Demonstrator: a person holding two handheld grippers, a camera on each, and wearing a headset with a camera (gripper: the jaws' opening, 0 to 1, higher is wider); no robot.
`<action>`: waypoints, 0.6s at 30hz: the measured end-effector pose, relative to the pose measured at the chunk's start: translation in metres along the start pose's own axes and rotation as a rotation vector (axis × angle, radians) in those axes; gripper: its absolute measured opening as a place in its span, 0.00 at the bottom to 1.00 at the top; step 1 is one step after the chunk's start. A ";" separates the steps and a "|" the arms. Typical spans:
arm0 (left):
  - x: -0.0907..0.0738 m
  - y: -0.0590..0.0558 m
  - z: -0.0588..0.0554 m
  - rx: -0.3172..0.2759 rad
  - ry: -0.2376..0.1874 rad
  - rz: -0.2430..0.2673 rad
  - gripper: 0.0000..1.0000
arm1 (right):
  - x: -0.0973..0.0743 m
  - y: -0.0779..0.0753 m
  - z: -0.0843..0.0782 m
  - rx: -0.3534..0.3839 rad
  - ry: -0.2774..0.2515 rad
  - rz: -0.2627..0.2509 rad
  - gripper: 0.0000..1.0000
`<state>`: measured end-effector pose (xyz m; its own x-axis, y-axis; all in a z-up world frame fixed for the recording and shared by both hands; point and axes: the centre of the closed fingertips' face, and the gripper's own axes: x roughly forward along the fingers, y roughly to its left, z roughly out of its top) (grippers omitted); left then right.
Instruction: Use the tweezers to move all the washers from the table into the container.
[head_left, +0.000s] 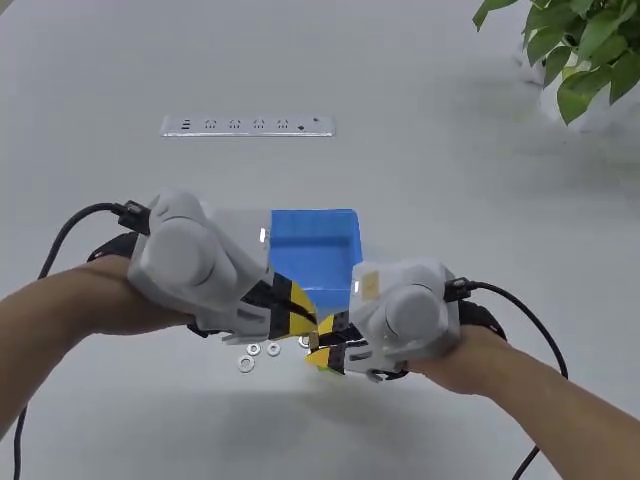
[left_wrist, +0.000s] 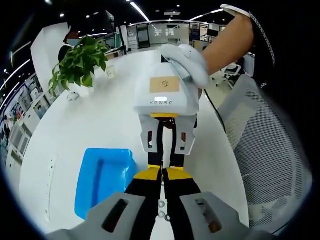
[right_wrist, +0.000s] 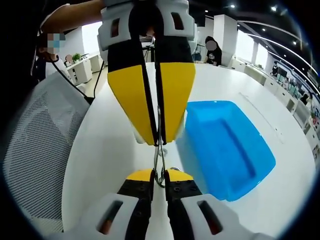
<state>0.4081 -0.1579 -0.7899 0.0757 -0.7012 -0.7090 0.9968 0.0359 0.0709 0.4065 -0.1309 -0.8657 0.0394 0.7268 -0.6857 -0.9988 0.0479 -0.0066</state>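
Thin metal tweezers (right_wrist: 159, 162) run between the yellow jaw tips of both grippers, which meet nose to nose. My right gripper (right_wrist: 159, 176) is shut on one end, and my left gripper (right_wrist: 159, 141) is shut on the other end from above. In the head view the left gripper (head_left: 305, 322) and right gripper (head_left: 322, 352) touch tips just in front of the blue container (head_left: 315, 240). Several small washers (head_left: 252, 350) lie on the white table under and left of the jaws. The left gripper view has two washers (left_wrist: 161, 204) between its own jaws (left_wrist: 161, 172).
A white power strip (head_left: 248, 125) lies on the far side of the table. A potted plant (head_left: 580, 50) stands at the back right corner. A mesh chair (left_wrist: 270, 150) is beside the table. Cables trail from both grippers.
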 end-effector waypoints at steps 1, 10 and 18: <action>0.000 0.000 0.000 -0.002 0.001 -0.001 0.06 | 0.000 0.000 0.000 -0.003 0.001 0.001 0.10; -0.005 -0.001 0.003 0.005 0.000 0.001 0.06 | -0.003 0.000 0.005 -0.002 -0.005 0.000 0.10; -0.015 -0.001 0.008 -0.004 0.005 0.006 0.06 | -0.008 0.002 0.015 -0.011 -0.004 0.011 0.10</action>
<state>0.4053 -0.1534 -0.7734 0.0819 -0.6975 -0.7119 0.9964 0.0430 0.0725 0.4043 -0.1265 -0.8492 0.0284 0.7300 -0.6828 -0.9995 0.0321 -0.0073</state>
